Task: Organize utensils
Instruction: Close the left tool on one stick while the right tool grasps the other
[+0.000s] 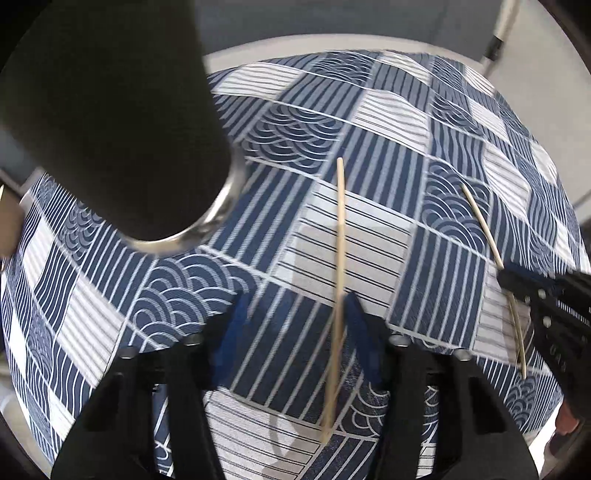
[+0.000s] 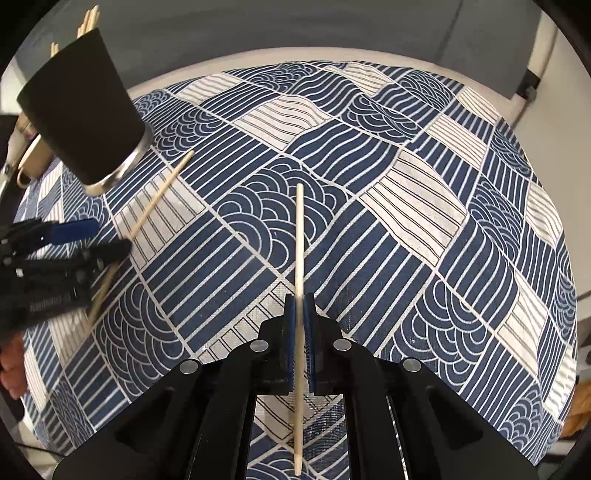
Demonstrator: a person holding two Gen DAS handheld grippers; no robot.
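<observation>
1. Two pale wooden chopsticks were seen over a table covered by a blue-and-white patterned cloth [image 2: 406, 206].
2. The right gripper [image 2: 300, 306] was pressed together on one chopstick [image 2: 300, 236], which was pinched between its blue pads and ran straight ahead from the jaws.
3. The left gripper [image 1: 295, 325] was partly spread, and the other chopstick [image 1: 340, 236] was seen between its blue pads [image 1: 232, 328].
4. That chopstick lay close against the right-hand pad; whether it was actually pressed by both pads could not be told, as the view was blurred.
5. A dark cup with a shiny metal base [image 2: 79, 118] was seen standing on the cloth at the far left, with more chopsticks [image 2: 86, 22] poking from its top.
6. In the left wrist view the cup [image 1: 110, 122] loomed close at the upper left, and the right gripper [image 1: 524, 291] was seen at the right edge with its chopstick [image 1: 480, 218].
</observation>
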